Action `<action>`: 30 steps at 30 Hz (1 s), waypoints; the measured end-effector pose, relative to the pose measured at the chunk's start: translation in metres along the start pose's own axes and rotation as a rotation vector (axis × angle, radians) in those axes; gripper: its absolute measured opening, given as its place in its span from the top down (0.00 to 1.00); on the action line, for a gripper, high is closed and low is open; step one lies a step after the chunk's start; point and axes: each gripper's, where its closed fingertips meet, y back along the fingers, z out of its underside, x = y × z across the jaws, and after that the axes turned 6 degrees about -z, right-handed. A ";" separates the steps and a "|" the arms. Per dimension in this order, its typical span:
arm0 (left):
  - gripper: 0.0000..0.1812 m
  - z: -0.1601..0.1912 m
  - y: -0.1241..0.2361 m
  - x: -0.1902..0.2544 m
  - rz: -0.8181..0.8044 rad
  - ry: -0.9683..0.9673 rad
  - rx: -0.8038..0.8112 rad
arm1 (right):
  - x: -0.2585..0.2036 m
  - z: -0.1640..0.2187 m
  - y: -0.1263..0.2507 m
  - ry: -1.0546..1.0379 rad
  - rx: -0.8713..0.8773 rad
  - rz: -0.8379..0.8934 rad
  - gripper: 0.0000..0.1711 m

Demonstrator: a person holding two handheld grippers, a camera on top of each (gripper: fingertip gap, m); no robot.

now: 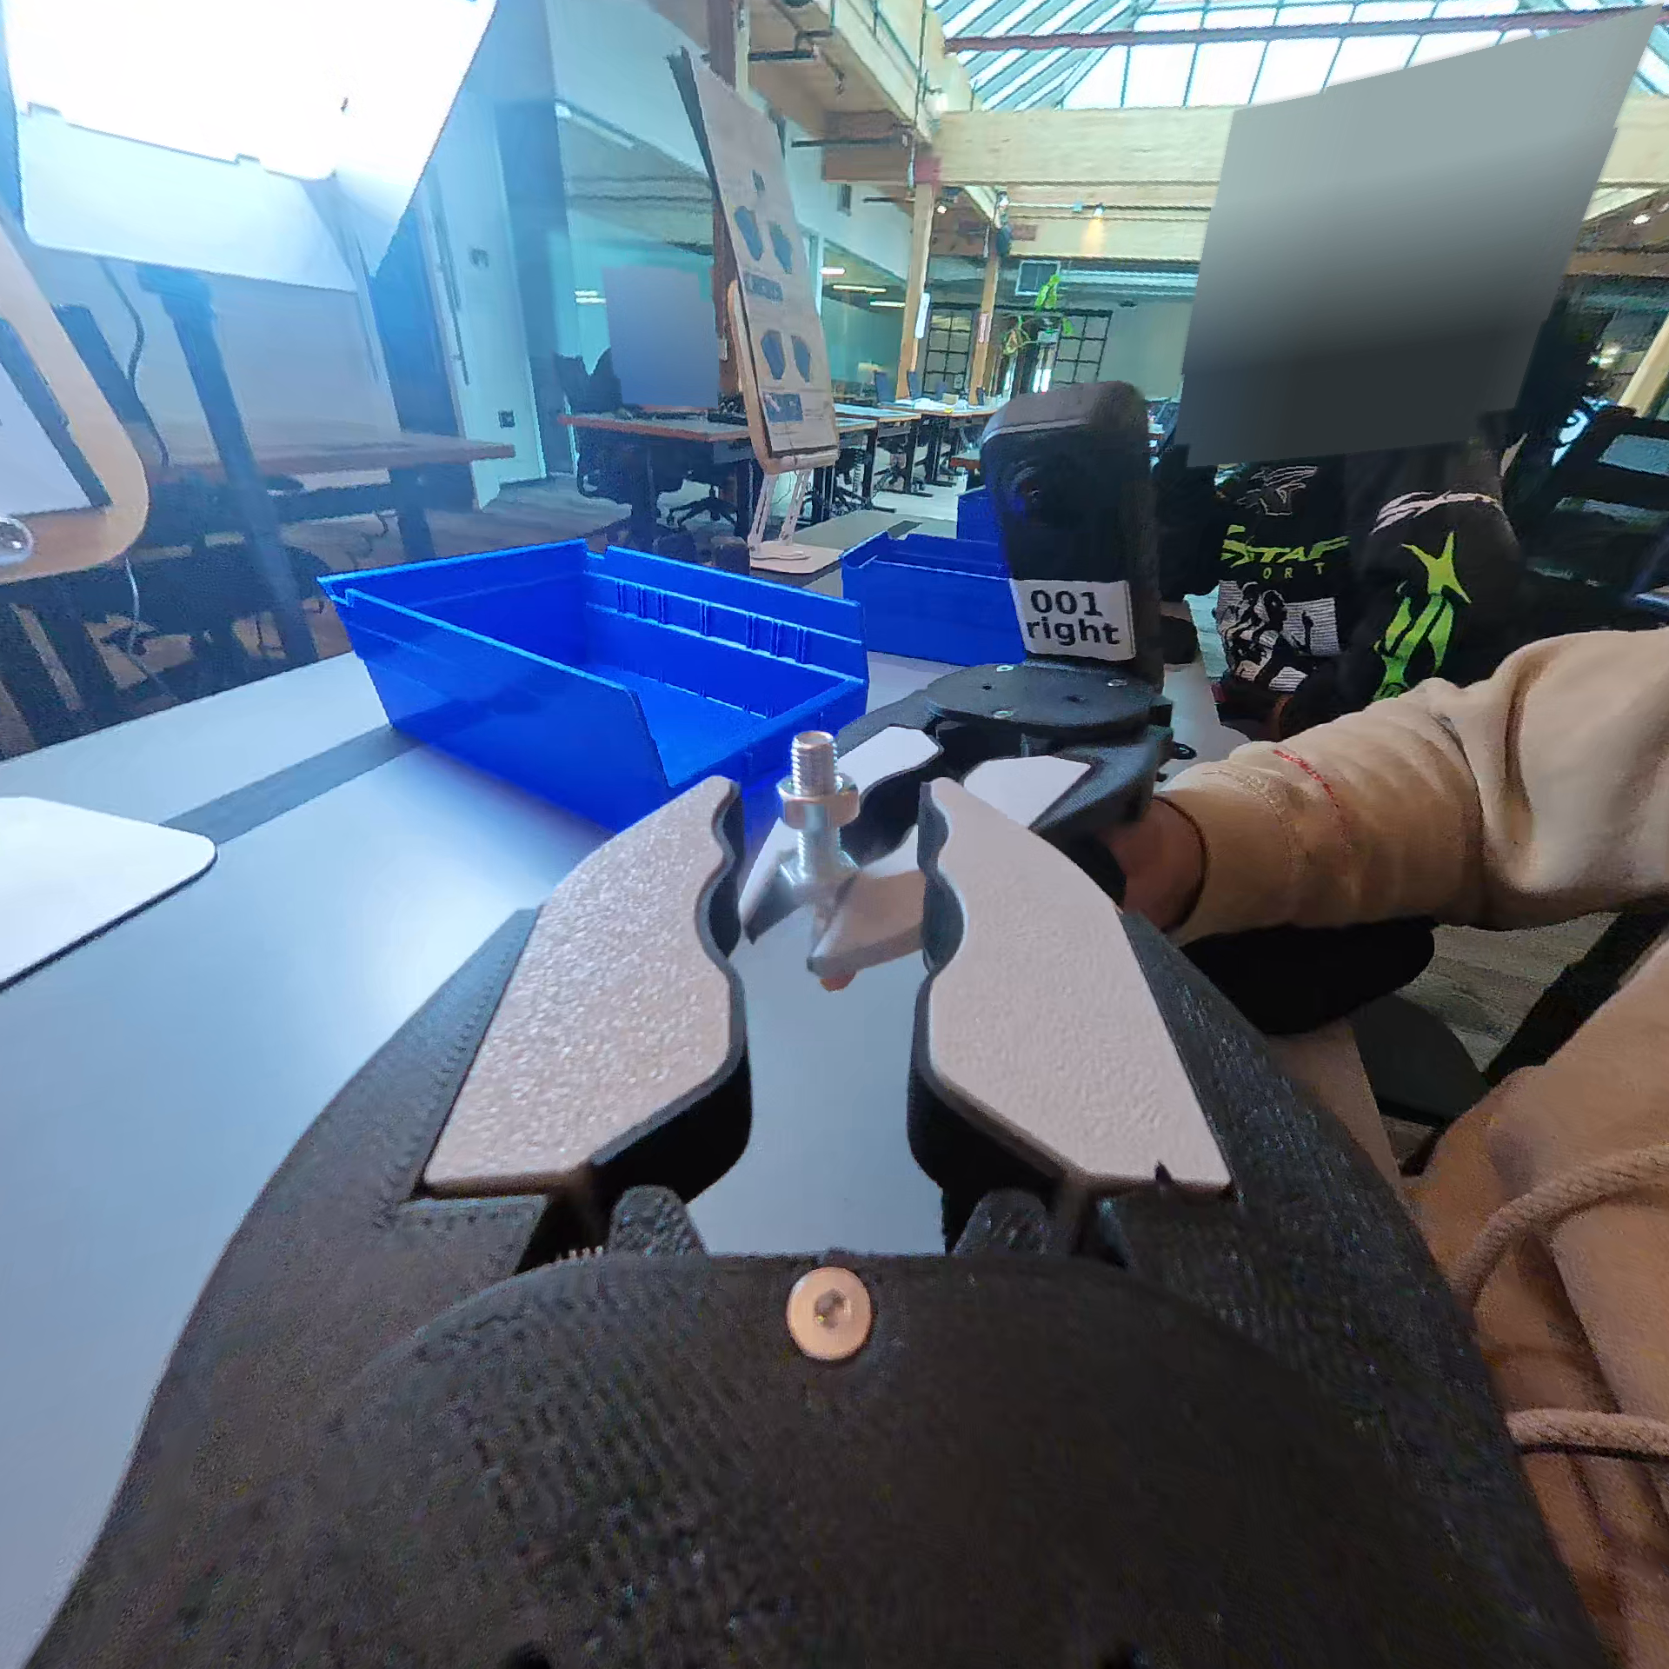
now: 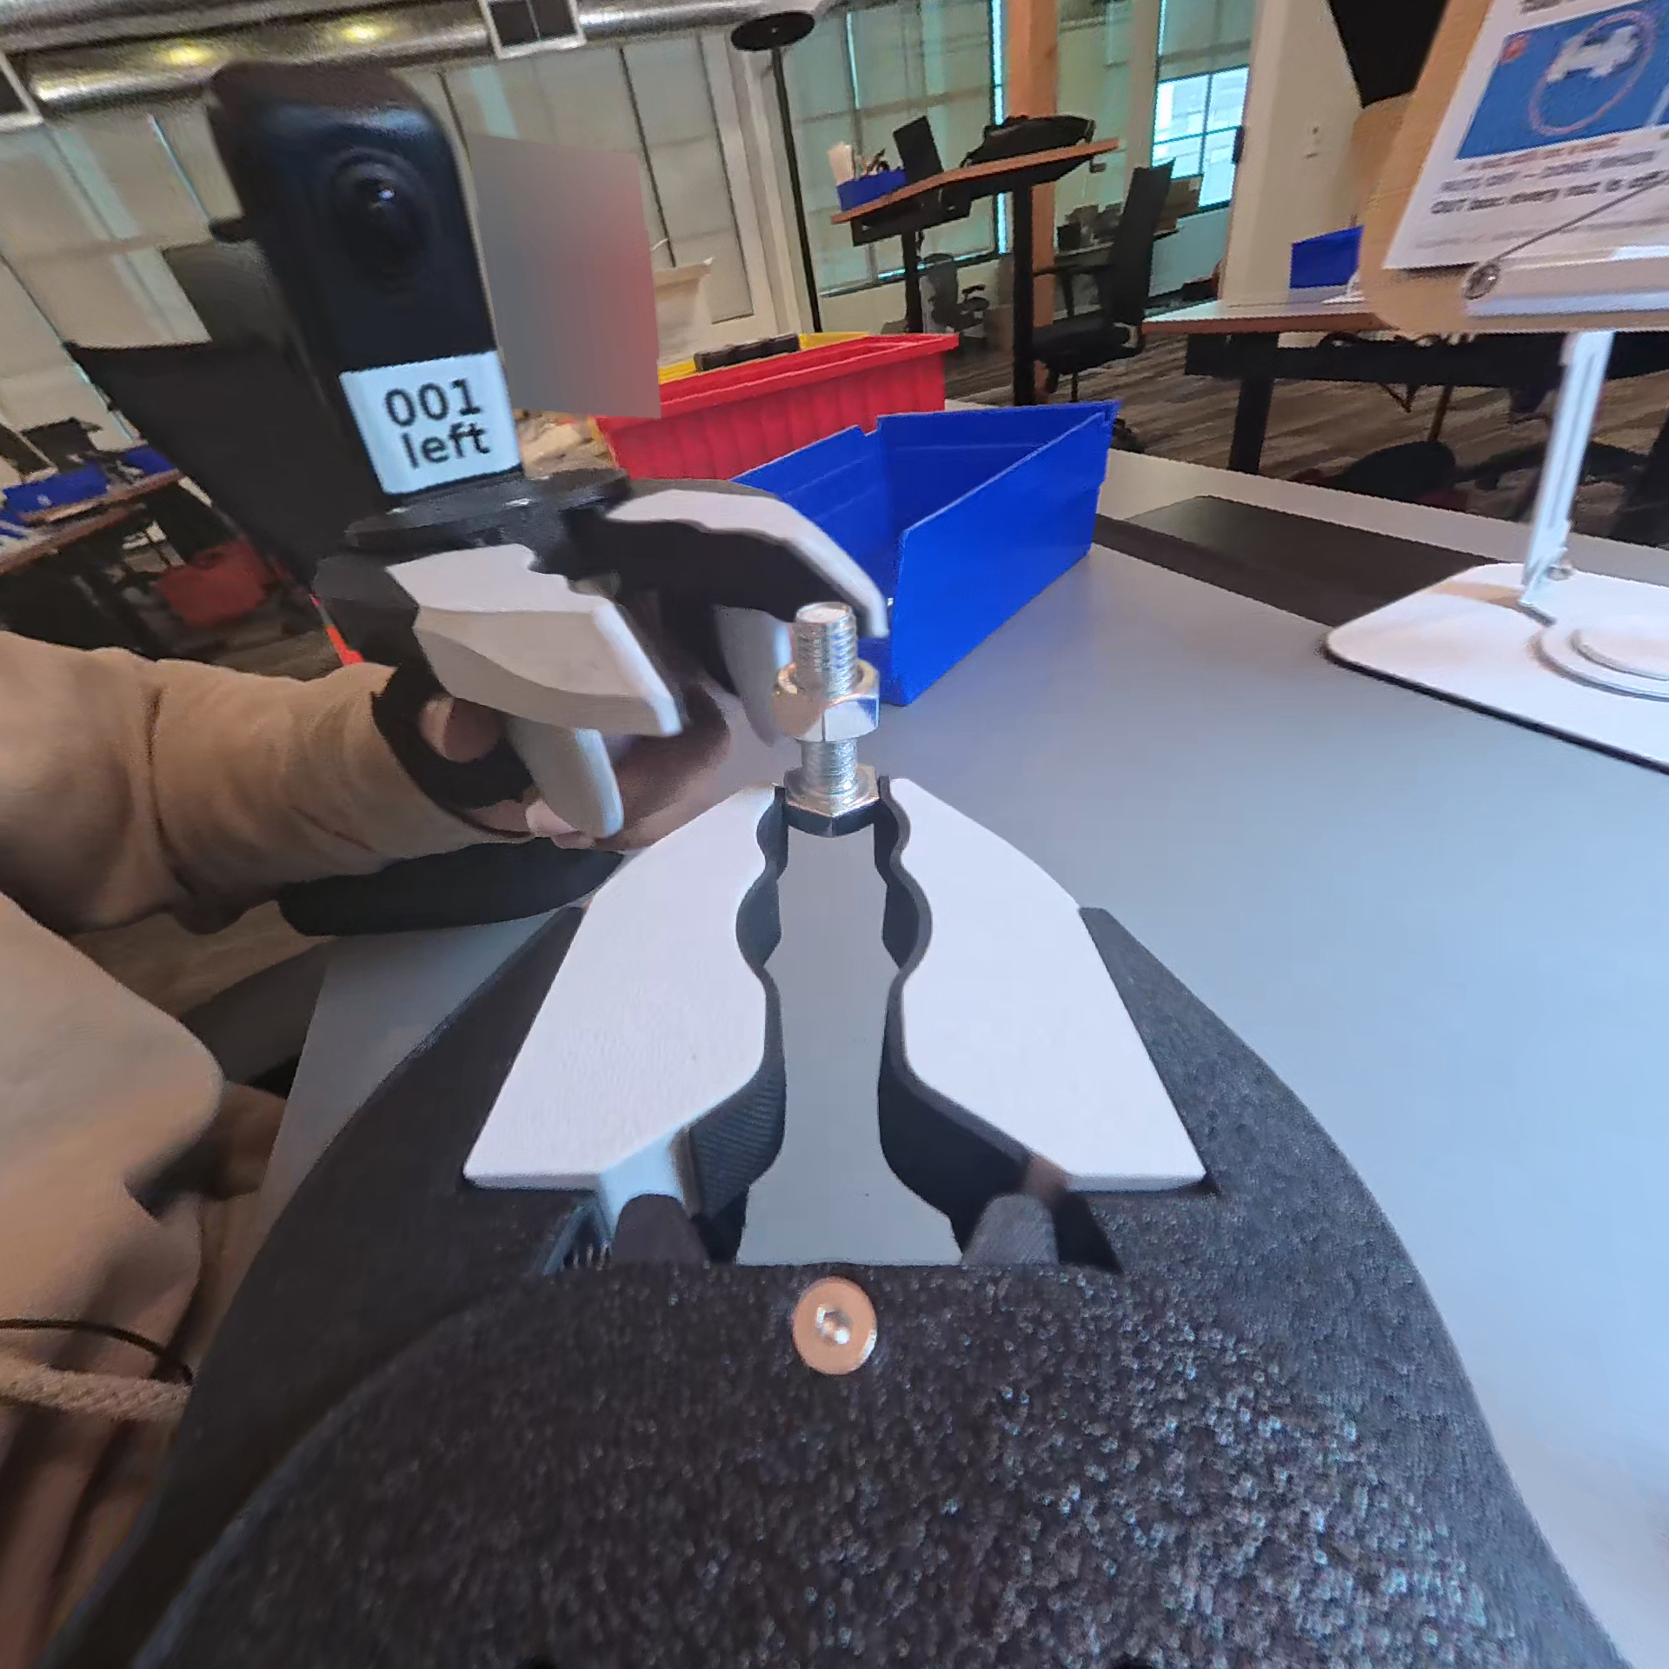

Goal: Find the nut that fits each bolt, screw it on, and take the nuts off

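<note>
A silver bolt [image 2: 824, 768] stands upright, threads up, with a silver hex nut [image 2: 826, 704] screwed partway down its shank. My right gripper [image 2: 826, 802] is shut on the bolt's head and holds it over the grey table [image 2: 1264, 903]. My left gripper [image 1: 824, 813] is open, and its two fingertips straddle the nut [image 1: 817, 799] with a gap on each side. In the right wrist view the left gripper [image 2: 777, 664] reaches in from the left at nut height. In the left wrist view the right gripper [image 1: 813, 894] comes in from the right, under the nut.
An empty blue bin [image 1: 578, 668] stands just behind the bolt, with a second blue bin [image 1: 930, 596] farther back. A red bin [image 2: 786, 397] sits beyond. A sign stand with a white base [image 2: 1490, 659] is on the table. A person in a dark printed top [image 1: 1337, 587] sits across from me. The grippers are tip to tip, or close to it.
</note>
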 end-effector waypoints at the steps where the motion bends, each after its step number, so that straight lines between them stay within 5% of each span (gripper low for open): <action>1: 0.80 0.003 -0.001 0.002 0.012 0.002 -0.014 | -0.003 0.001 -0.002 0.011 -0.008 -0.005 0.89; 3: 0.82 0.005 0.000 0.008 0.041 -0.006 -0.024 | -0.001 0.002 -0.002 0.021 -0.016 0.012 0.89; 4: 0.95 0.003 0.003 0.016 0.089 -0.023 -0.018 | 0.005 0.001 0.000 0.010 -0.015 0.038 0.89; 5: 0.97 -0.001 0.006 0.022 0.118 -0.024 0.001 | 0.012 0.001 0.003 -0.012 -0.011 0.058 0.89; 13: 0.78 0.009 -0.004 0.000 0.001 -0.001 -0.037 | -0.001 0.004 -0.001 0.020 -0.034 0.020 0.89; 17: 0.77 0.010 -0.002 0.011 0.050 -0.017 -0.051 | 0.001 0.006 -0.002 0.020 -0.051 0.032 0.89; 19: 0.90 0.001 0.004 0.019 0.109 -0.006 -0.013 | 0.009 0.005 0.003 -0.007 -0.047 0.066 0.89; 29: 0.77 0.012 -0.004 0.010 0.072 0.004 -0.057 | 0.005 0.010 0.000 0.010 -0.094 0.048 0.90; 30: 0.89 0.010 0.000 0.017 0.121 -0.006 -0.055 | 0.010 0.010 0.002 0.006 -0.092 0.065 0.90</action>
